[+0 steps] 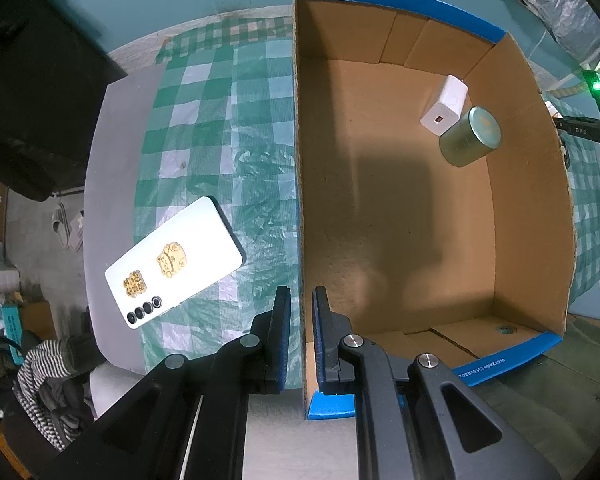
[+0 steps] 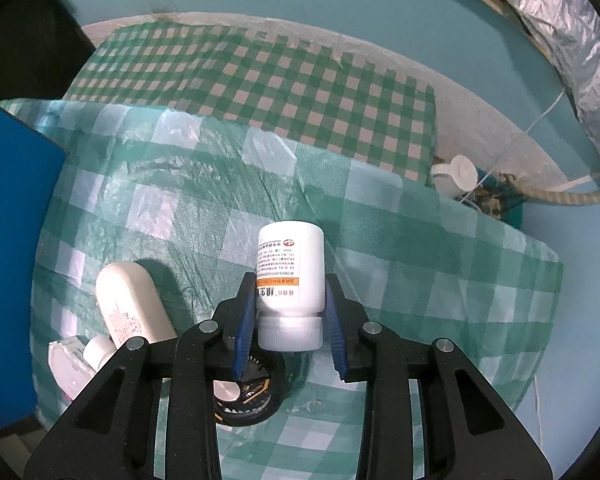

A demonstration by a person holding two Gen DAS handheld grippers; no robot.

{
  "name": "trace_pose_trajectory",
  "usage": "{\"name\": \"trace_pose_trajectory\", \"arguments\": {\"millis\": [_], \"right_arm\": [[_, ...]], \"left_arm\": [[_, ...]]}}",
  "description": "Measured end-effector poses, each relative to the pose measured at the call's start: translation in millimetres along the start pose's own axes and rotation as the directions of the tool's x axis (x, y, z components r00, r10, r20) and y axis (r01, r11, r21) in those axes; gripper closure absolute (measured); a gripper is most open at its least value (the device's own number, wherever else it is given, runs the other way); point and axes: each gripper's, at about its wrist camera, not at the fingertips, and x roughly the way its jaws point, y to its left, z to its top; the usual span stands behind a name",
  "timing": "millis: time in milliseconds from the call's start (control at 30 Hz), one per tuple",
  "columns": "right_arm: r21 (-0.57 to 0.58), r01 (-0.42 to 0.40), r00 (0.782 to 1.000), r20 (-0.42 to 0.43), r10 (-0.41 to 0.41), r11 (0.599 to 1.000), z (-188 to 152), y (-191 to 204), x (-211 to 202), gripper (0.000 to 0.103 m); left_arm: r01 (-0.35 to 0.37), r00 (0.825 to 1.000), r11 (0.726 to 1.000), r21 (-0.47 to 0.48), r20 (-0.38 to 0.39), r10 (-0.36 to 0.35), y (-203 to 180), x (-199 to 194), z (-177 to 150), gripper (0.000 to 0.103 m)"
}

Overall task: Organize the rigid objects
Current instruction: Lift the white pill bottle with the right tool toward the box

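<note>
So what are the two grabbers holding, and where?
The right gripper squeezes the white pill bottle by its sides near the cap. The left gripper pinches the cardboard box by its side wall.

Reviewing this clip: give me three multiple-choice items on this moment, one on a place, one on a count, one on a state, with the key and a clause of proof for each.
1. Where does the white phone lie?
A. inside the cardboard box
B. on the checked cloth beside the box
C. on top of the green tin

2. How many things lie in the cardboard box?
A. none
B. two
C. five

3. What is the right gripper doing?
A. closed on nothing
B. gripping a black dial
C. closing around a white pill bottle

Key:
1 B, it rests flat on the checked cloth, outside the box wall.
2 B, only a white charger and a green tin show inside.
3 C, the white pill bottle stands between its blue pads.
</note>
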Motion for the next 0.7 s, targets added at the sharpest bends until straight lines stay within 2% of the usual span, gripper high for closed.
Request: {"name": "trace_pose_trajectory", "arguments": {"millis": [167, 400, 700], "right_arm": [[-0.014, -0.013, 0.999, 0.034, 0.013, 1.0, 0.3, 2.2, -11.7, 0.072], [-0.06, -0.008, 0.999, 0.037, 0.01, 0.998, -4.4, 12.7, -18.4, 0.072], [-0.109, -0.035, 0.995, 0.088, 0.044, 0.993, -2.7, 33.8, -47.2, 0.072]], "left_arm": [[0.0, 1.0, 1.0, -0.001, -0.002, 0.0, 0.2, -0.3, 0.7, 0.093], [0.001, 1.0, 1.0, 0.006, -0.002, -0.001, -2.6, -0.9, 1.8, 0.093], [0.002, 1.0, 1.0, 0.01, -0.001, -0.002, -2.5, 0.1, 2.2, 0.093]]}}
